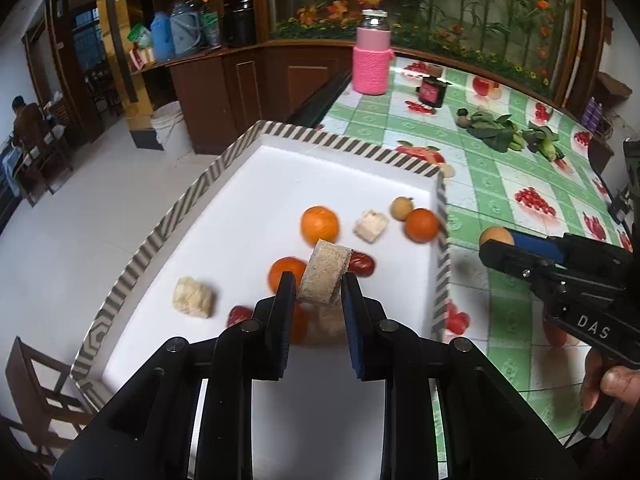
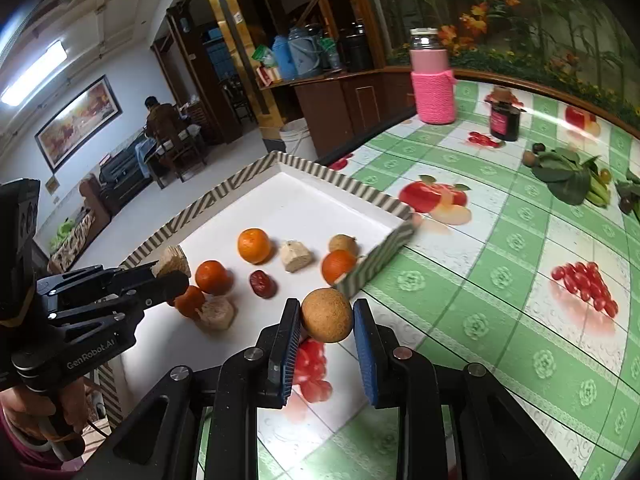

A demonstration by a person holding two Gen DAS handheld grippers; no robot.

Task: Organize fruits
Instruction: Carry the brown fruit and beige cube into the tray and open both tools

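A: What do my two claws have right now?

B: From where I sit, my left gripper (image 1: 319,280) is clamped on a pale tan fibrous chunk (image 1: 325,273), tilted, held above the white floor of the striped tray (image 1: 224,160). My right gripper (image 2: 327,314) is closed on a round brown fruit (image 2: 327,315), both blue pads pressing its sides, just outside the tray's near corner and over the green fruit-print tablecloth (image 2: 500,320).

A: And what lies in the tray?

B: I see three oranges: one toward the middle (image 1: 319,225), one near the right wall (image 1: 421,225), one just beyond my left fingertips (image 1: 285,274). A small brown round fruit (image 1: 401,208) touches the right-hand orange. Two pale chunks rest on the floor, one between the oranges (image 1: 371,225), one to the left (image 1: 193,297). A dark red date (image 1: 362,264) sits just behind the chunk I hold, and another red one (image 1: 239,315) lies near my left finger.

A: Anything on the table beyond?

B: A pink-sleeved bottle (image 1: 372,56), a dark jar (image 1: 431,91), and leafy greens (image 1: 494,132), all well apart from the tray.
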